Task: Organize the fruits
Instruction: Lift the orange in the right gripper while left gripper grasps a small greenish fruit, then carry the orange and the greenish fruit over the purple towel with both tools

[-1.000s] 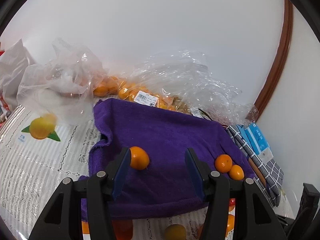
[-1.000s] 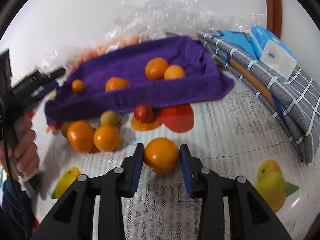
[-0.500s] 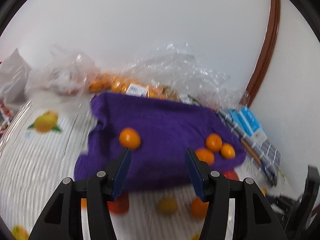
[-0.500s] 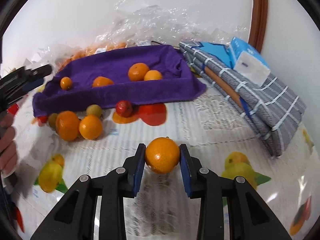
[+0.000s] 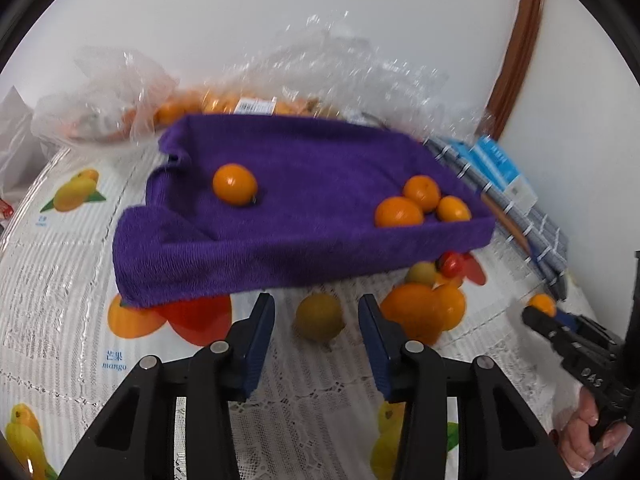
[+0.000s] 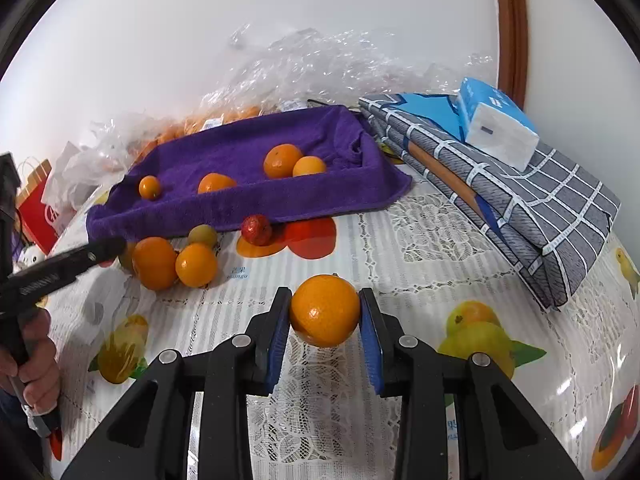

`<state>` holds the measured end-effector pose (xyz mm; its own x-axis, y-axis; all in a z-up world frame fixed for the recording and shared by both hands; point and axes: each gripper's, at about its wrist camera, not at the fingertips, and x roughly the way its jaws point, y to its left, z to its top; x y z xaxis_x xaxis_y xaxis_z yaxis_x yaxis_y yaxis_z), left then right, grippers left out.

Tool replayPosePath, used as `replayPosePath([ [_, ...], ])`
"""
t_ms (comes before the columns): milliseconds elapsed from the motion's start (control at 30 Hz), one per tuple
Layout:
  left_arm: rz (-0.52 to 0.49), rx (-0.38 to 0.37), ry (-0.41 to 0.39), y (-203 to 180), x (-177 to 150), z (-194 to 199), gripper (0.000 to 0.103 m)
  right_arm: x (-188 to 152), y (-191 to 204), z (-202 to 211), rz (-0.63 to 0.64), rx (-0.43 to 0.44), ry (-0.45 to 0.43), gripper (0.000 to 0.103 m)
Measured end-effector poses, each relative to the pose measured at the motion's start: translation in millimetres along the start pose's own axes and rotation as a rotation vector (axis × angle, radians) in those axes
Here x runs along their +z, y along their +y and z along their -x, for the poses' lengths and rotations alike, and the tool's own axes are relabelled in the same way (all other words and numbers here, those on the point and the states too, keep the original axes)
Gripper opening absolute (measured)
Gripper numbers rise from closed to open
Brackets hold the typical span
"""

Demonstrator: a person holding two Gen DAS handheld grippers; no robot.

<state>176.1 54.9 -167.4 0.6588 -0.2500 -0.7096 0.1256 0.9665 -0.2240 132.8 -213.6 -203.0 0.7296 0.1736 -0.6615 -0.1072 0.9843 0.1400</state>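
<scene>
Right gripper (image 6: 324, 316) clamped on orange (image 6: 324, 310), center frame; firm, round, probably slippery. Left gripper (image 5: 316, 324) closing around greenish fruit (image 5: 319, 316); widest middle best.

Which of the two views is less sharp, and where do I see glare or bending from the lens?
Left wrist view: slight motion blur on the purple towel and clear plastic bags. Right wrist view: sharp; glare on the glossy fruit-print tablecloth; the brown wooden frame curves from fisheye distortion.
</scene>
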Motion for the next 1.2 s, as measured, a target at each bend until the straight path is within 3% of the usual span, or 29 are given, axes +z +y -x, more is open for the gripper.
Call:
replayPosePath([
  [167,0.004,-0.004,0.031,0,0,-7,0.032,0,-4,0,-0.028,0.009,0.000,0.034],
  [233,-0.003,0.004,0.036,-2,-1,-8,0.025,0,-4,0,-0.030,0.011,0.002,0.034],
  [433,0.067,-0.074,-0.033,12,-3,5,0.025,-1,-1,-1,-0.015,-0.002,-0.001,0.034],
  [533,0.105,-0.080,-0.075,20,-4,13,0.025,-1,0,-1,-0.008,-0.006,-0.004,0.034],
  [1200,0.070,-0.082,-0.126,10,-5,22,0.025,-2,0,0,0.003,-0.013,-0.007,0.034],
])
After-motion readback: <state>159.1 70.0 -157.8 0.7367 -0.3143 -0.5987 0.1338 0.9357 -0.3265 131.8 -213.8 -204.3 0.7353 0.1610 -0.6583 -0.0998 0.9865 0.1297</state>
